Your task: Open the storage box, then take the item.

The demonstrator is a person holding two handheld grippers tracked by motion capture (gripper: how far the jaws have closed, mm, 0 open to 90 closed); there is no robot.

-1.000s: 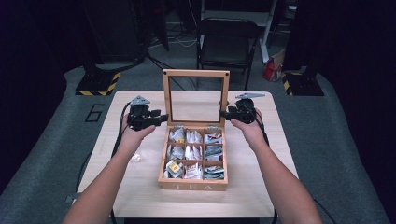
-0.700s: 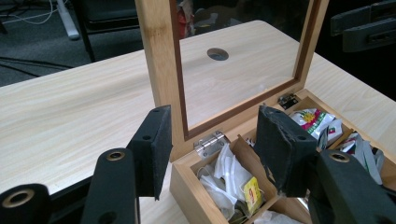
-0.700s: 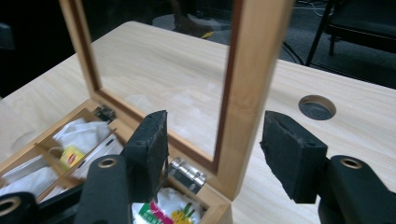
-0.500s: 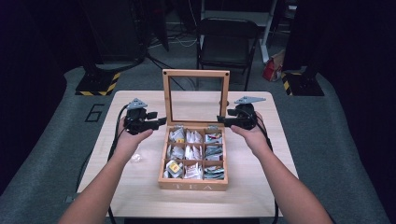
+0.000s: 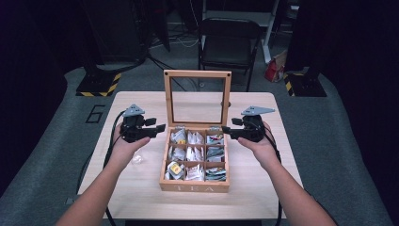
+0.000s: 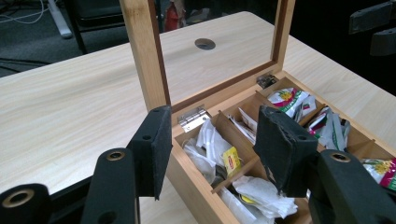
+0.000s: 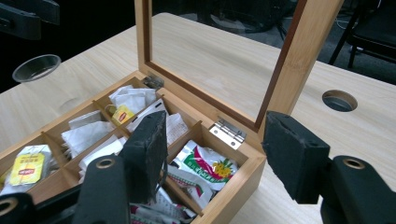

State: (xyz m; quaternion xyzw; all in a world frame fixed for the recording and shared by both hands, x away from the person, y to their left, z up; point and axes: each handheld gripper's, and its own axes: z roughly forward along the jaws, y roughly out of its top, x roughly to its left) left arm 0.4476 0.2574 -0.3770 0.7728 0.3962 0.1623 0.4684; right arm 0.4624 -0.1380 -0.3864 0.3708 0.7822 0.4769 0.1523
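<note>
Tea box point(image 5: 195, 155) is seen at the middle of the tabletop point(image 5: 141, 101), its glass lid point(image 5: 197, 98) upright and the sachets exposed. Since a second ago both hands have been drawn outward from the lid; releasing it is judged finished. The left hand-held gripper point(image 5: 160, 127) and the right hand-held gripper point(image 5: 227, 129), flanking the box, are parted and empty, the right's jaws having just been closing slightly. Beyond the box, a dark chair point(image 5: 229, 42) is seen.

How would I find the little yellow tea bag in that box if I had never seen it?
Look at the wooden tea box in the middle of the table, with its glass lid standing up. The box has nine small compartments; go to the front-left one, nearest the person's left arm. The tea bag there has a bright yellow label, while its neighbours look mostly white.
</note>
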